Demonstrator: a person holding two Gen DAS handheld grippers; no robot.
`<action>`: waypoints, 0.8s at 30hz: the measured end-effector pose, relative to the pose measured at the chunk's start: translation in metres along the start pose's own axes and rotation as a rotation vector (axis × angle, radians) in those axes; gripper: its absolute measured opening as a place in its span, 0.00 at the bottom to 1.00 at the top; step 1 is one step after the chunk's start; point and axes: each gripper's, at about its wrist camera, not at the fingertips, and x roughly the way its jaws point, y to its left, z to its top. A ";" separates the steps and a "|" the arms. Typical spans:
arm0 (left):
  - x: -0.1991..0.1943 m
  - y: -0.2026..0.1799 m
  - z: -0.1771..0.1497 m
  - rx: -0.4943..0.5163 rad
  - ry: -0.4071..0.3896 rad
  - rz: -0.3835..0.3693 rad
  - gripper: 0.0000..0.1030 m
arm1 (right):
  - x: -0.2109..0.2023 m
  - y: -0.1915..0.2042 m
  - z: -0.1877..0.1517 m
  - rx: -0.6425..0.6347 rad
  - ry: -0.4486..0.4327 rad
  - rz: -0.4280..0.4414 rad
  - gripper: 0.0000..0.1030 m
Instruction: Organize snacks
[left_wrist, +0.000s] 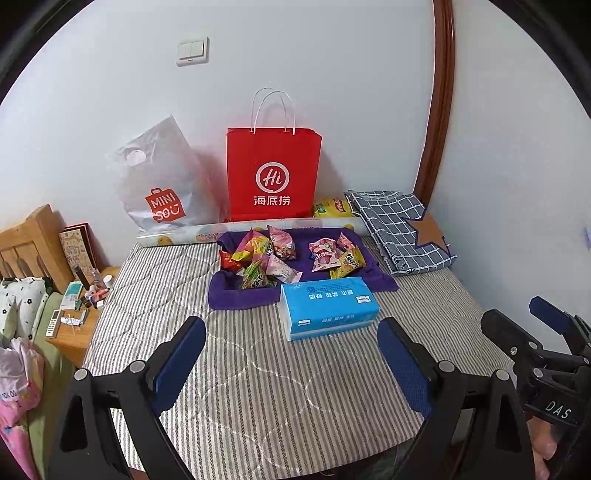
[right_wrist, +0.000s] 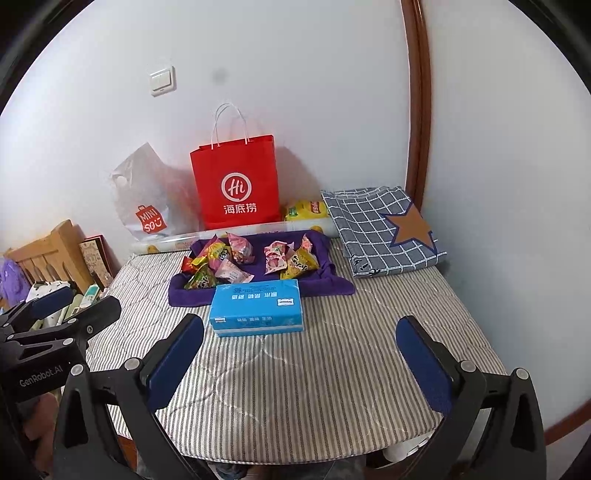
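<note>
Left wrist view: left tongs (left_wrist: 291, 354) spread wide, empty, over striped mattress (left_wrist: 258, 387); right tongs (right_wrist: 299, 354) likewise agape, holding nothing. Blue tissue pack (left_wrist: 328, 308) next, touching purple cloth (left_wrist: 236, 295) carrying the snacks (left_wrist: 266, 258). Behind: wrapped roll (left_wrist: 221, 230), red paper bag (left_wrist: 273, 171), grey plastic bag (left_wrist: 162, 184), folded checked fabric (left_wrist: 399, 229), white wall (left_wrist: 332, 74), light switch (left_wrist: 192, 51). Wooden nightstand (left_wrist: 74, 339) left.

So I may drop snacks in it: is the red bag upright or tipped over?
Upright. The red bag stands on its base against the wall, handles pointing up. Whether its mouth is open cannot be told.
</note>
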 end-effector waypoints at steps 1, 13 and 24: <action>0.000 0.000 0.000 -0.002 0.000 0.000 0.92 | 0.000 0.001 0.000 0.000 0.000 -0.002 0.99; 0.000 0.002 0.000 -0.004 0.003 -0.001 0.92 | -0.002 0.002 -0.001 -0.001 -0.003 0.002 0.99; 0.001 0.004 0.000 -0.004 0.004 -0.001 0.92 | -0.003 0.003 -0.003 -0.004 -0.009 0.004 0.99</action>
